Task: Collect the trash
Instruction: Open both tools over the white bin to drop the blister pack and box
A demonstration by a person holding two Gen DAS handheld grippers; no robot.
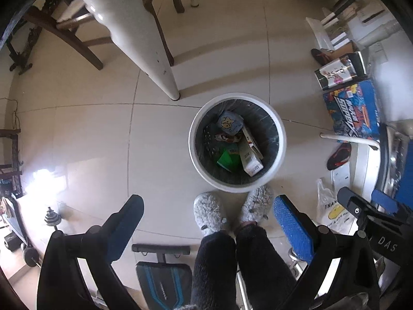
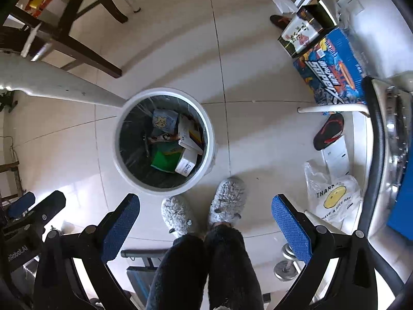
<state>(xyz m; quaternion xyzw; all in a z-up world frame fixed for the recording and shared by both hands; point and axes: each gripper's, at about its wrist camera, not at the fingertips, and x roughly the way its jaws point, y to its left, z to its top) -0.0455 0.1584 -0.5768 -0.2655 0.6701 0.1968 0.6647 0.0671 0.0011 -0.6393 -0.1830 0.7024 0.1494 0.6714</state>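
The left hand-held gripper (image 1: 207,222) hangs high over the floor with its blue-padded fingers spread wide and nothing between them; the right hand-held gripper (image 2: 205,219) is spread and empty too, held just to the left one's right, so each shows at the edge of the other's view.

Straight ahead of both, just beyond the person's grey fuzzy slippers (image 1: 209,214), stands the white trash bin (image 1: 280,118). It has a dark liner (image 2: 131,139) and already holds trash: a blue cartoon-printed pack (image 1: 229,124), a green carton (image 1: 227,159) and white boxes (image 1: 251,160).

Nothing is gripped, so the step in hand looks like picking the next piece. To the right of the grippers, the clear "Thank you" plastic bag (image 2: 333,196) lying on the floor near the treadmill is the likeliest loose trash. To take it well, lower the right gripper with fingers spread, close on a bunched fold instead of a flat sheet, since thin film slips, and lift clear before swinging over the bin's mouth. Release only once it is above the rim.

The floor (image 1: 90,134) is pale glossy tile with glare at the left. Farther ahead to the right lie a blue toy box (image 2: 333,69), a white-and-black gift box (image 2: 300,35) and a black-and-red sandal (image 2: 329,131). Ahead to the left stand a white table leg (image 1: 152,51) and dark wooden chairs (image 2: 77,44). A weight bench (image 1: 162,273) and dumbbells (image 2: 286,263) sit beneath the grippers.
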